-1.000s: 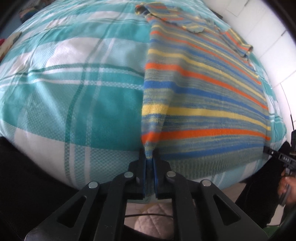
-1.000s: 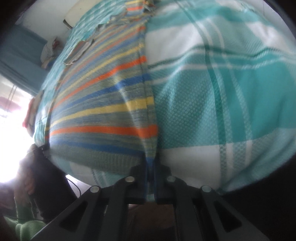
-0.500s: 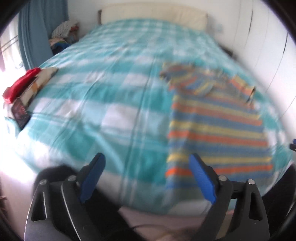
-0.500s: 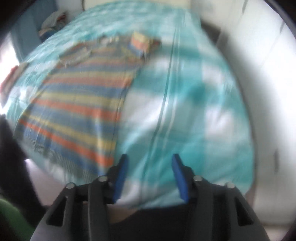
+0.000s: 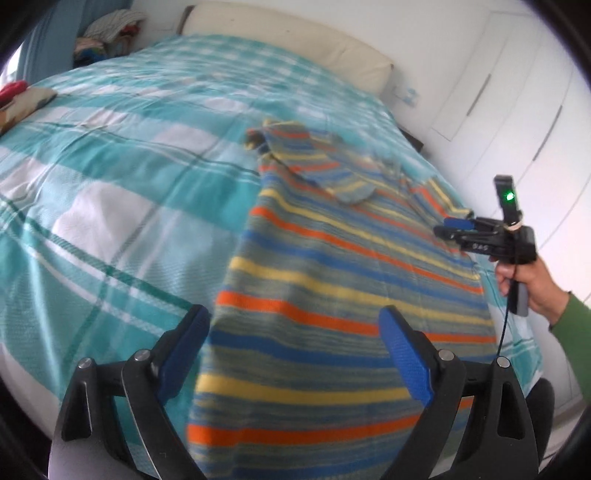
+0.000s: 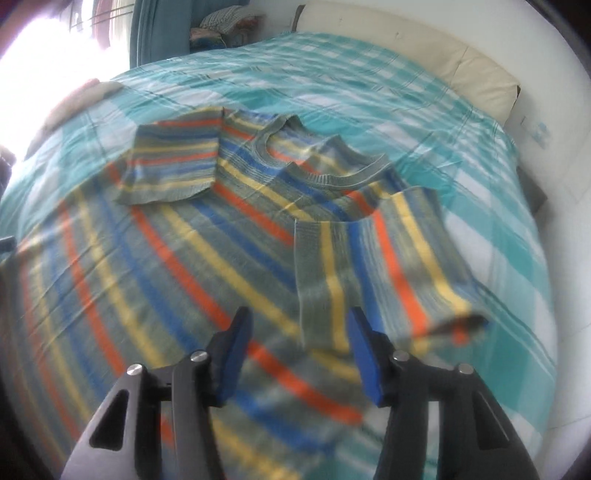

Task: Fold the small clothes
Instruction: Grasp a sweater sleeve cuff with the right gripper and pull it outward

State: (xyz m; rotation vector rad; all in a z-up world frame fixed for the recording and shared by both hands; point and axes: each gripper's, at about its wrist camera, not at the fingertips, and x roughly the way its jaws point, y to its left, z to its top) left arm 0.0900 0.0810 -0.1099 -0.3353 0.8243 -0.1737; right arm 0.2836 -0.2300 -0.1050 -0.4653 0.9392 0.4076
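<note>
A small striped sweater (image 5: 332, 280) in orange, yellow, blue and grey lies flat on the teal plaid bed cover (image 5: 122, 177). Both of its short sleeves are folded in over the body, one (image 6: 173, 166) at the left and one (image 6: 388, 266) at the right. My left gripper (image 5: 293, 314) hovers wide open above the hem end and holds nothing. My right gripper (image 6: 300, 314) hangs over the right folded sleeve's lower edge, its jaws about half open and closing, not pressing on cloth. The left wrist view shows the right gripper (image 5: 443, 227) at the sweater's far right side, held by a hand in a green sleeve.
A cream headboard cushion (image 5: 295, 48) runs along the bed's far end. A pile of clothes (image 5: 107, 33) sits at the back left. Folded items (image 5: 22, 99) lie at the bed's left edge. White wardrobe doors (image 5: 517, 110) stand at the right.
Both grippers were shut on the sweater's hem corners; they have let go, opened and lifted back. The right one swung along the sweater's side toward the sleeve end.
</note>
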